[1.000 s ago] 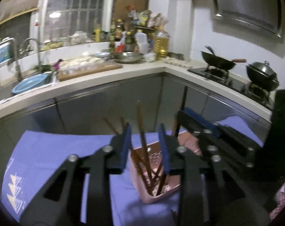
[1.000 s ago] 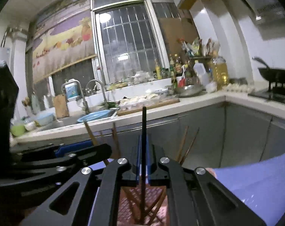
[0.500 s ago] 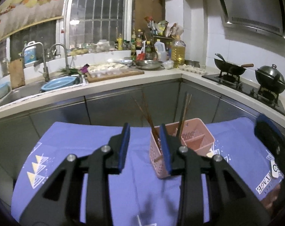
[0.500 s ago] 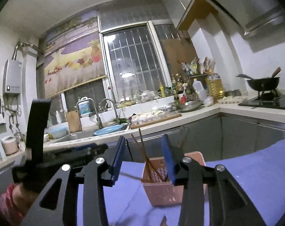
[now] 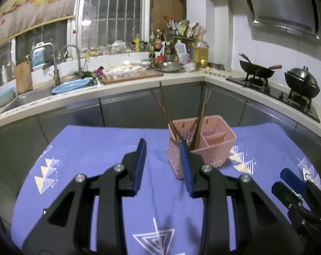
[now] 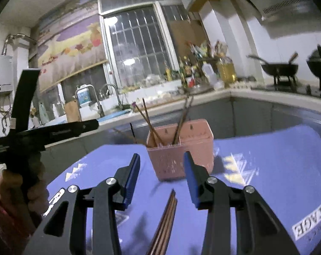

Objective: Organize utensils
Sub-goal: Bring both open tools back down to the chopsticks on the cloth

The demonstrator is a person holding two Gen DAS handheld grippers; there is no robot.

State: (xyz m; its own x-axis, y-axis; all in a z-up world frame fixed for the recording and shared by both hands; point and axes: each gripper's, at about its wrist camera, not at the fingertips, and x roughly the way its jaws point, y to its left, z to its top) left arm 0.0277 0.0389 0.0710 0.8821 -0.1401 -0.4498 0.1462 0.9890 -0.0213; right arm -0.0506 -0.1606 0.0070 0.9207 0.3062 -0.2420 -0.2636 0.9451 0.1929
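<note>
Judging by what stands in the pink caddy (image 6: pixel 179 148) near the desk's far edge, we have several chopsticks (image 6: pixel 148 123) stowed, both the left gripper (image 5: pixel 162 161) and right gripper (image 6: pixel 161 170) with fingers apart and empty — a loose bundle (image 6: pixel 164 218) remains.

Right gripper (image 6: pixel 162 167): jaws parted after just opening, nothing between the pads. Pink basket (image 6: pixel 181 157) stands ahead on the blue cloth (image 6: pixel 277 159), with chopsticks (image 6: pixel 148 121) leaning upright in its left compartment. More chopsticks (image 6: pixel 164 223) lie flat on the cloth below the jaws. Left gripper (image 6: pixel 47 131) is gripped by a hand (image 6: pixel 26 191) at the left edge.
</note>
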